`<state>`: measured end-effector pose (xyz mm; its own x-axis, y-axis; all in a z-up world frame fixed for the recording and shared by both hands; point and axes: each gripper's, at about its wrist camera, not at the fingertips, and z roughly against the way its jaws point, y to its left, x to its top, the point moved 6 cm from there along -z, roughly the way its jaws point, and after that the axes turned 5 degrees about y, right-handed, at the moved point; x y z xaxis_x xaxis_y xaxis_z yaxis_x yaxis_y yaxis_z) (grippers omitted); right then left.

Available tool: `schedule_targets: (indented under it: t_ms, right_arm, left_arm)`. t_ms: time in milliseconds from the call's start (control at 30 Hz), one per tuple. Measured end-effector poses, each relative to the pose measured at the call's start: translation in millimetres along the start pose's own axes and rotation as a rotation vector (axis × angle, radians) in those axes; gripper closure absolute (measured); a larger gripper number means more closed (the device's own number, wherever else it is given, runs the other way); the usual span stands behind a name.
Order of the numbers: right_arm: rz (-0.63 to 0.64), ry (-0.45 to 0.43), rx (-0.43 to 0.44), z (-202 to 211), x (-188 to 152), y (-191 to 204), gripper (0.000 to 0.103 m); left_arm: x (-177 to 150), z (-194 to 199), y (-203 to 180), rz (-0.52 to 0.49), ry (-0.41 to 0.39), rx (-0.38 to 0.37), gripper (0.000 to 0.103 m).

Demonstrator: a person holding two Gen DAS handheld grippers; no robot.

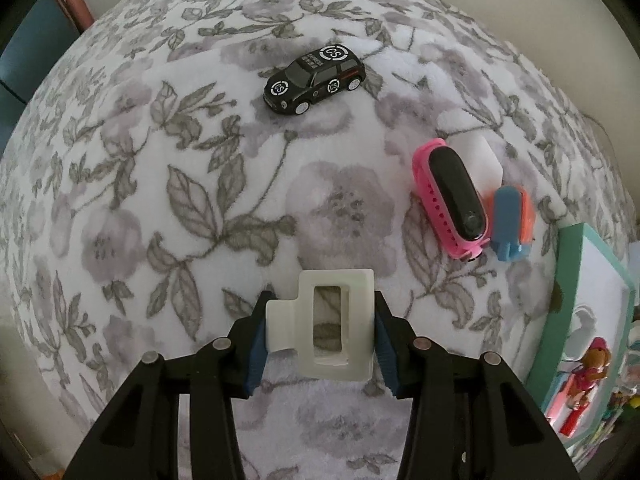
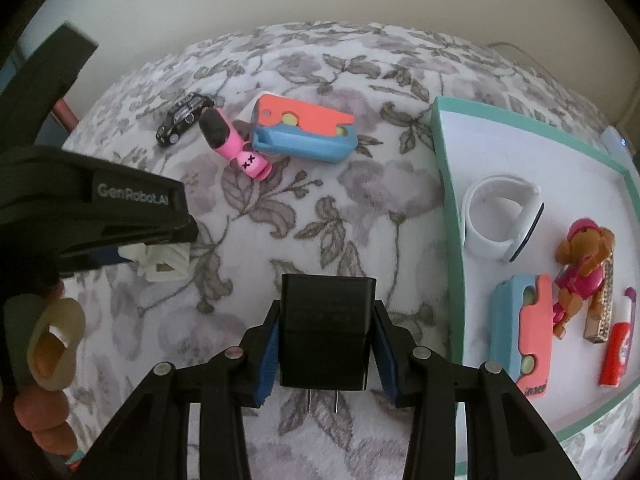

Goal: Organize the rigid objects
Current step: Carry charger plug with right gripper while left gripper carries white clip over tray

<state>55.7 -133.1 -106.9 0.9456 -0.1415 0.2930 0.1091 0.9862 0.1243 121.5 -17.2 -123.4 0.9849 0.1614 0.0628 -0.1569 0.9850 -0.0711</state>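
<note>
My left gripper (image 1: 320, 340) points down at the floral cloth and is shut on a white plastic frame piece (image 1: 324, 320), its blue pads (image 1: 258, 344) pressing both sides. In the right wrist view, that gripper (image 2: 160, 256) shows at the left with the white piece (image 2: 164, 266). My right gripper (image 2: 326, 344) is shut on a black plug adapter (image 2: 326, 328), prongs pointing toward the camera. On the cloth lie a black toy car (image 1: 316, 78), a pink band with a black screen (image 1: 452, 200) and a blue-and-orange case (image 1: 510, 222).
A teal-rimmed tray (image 2: 448, 184) sits at the right, holding a white band (image 2: 496, 220), a toy figure (image 2: 580, 272), a blue-and-pink case (image 2: 524, 332) and a red item (image 2: 614, 356). A person's hand (image 2: 44, 360) shows at the lower left. A wall rises behind the cloth.
</note>
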Motion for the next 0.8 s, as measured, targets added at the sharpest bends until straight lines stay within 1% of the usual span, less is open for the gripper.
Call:
schedule_targets:
  t_ms: [100, 233, 333, 400, 433, 533, 600, 667, 800]
  right_arm:
    - [-0.037, -0.028, 0.040, 12, 5, -5, 0.060]
    - [-0.092, -0.119, 0.092, 44, 17, -16, 0.060]
    - [-0.112, -0.174, 0.081, 65, 23, -27, 0.060]
    - [-0.119, -0.192, 0.064, 73, 28, -34, 0.060]
    - [-0.129, -0.198, 0.056, 78, 29, -39, 0.060]
    - [-0.174, -0.201, 0.030, 89, 28, -62, 0.060]
    - [-0.200, -0.194, 0.003, 94, 26, -82, 0.060]
    - [-0.240, -0.183, -0.015, 94, 24, -103, 0.060]
    - [-0.356, -0.143, -0.041, 87, 14, -148, 0.060]
  left_arm:
    - [0, 14, 0, 0.011, -0.025, -0.022, 0.055]
    - [3, 52, -4, 0.013, -0.122, -0.049, 0.055]
    - [1, 85, -13, -0.003, -0.199, -0.074, 0.055]
    - [0, 102, -16, -0.019, -0.233, -0.101, 0.055]
    - [1, 108, -15, -0.026, -0.241, -0.114, 0.055]
    - [2, 123, -27, -0.057, -0.262, -0.142, 0.055]
    - [1, 123, -36, -0.084, -0.265, -0.146, 0.055]
    - [-3, 120, -52, -0.116, -0.257, -0.148, 0.055]
    - [-21, 110, -86, -0.191, -0.207, -0.177, 0.055]
